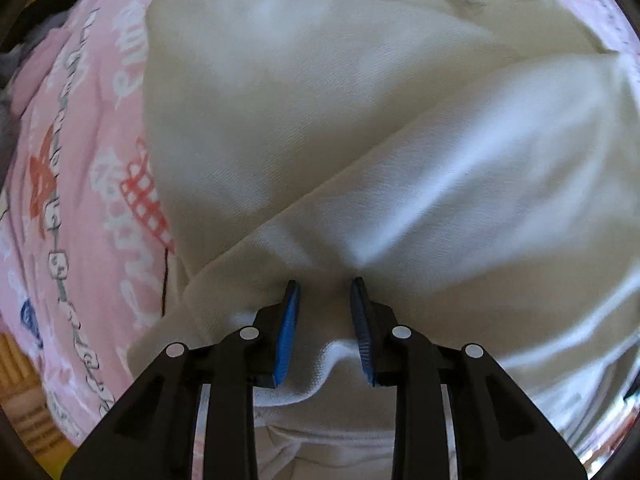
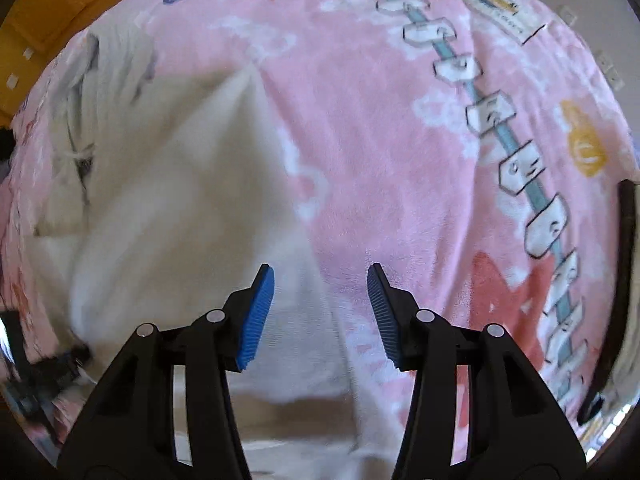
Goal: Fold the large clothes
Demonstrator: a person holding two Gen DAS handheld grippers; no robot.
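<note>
left gripper [image 1: 325, 286] pinched a white garment [image 1: 320, 140] mid-fold on the pink blanket [image 2: 400, 120]; right gripper [image 2: 320, 276], jaws parted and empty, probably needed another edge.

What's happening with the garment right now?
A person is folding a white garment on a pink blanket. The left gripper points down into the cloth with a fold bunched between its fingers. The right gripper hangs open and empty over the garment's edge, gripping nothing.

Cream garment [image 1: 320, 120], pink printed blanket [image 2: 380, 120]
</note>
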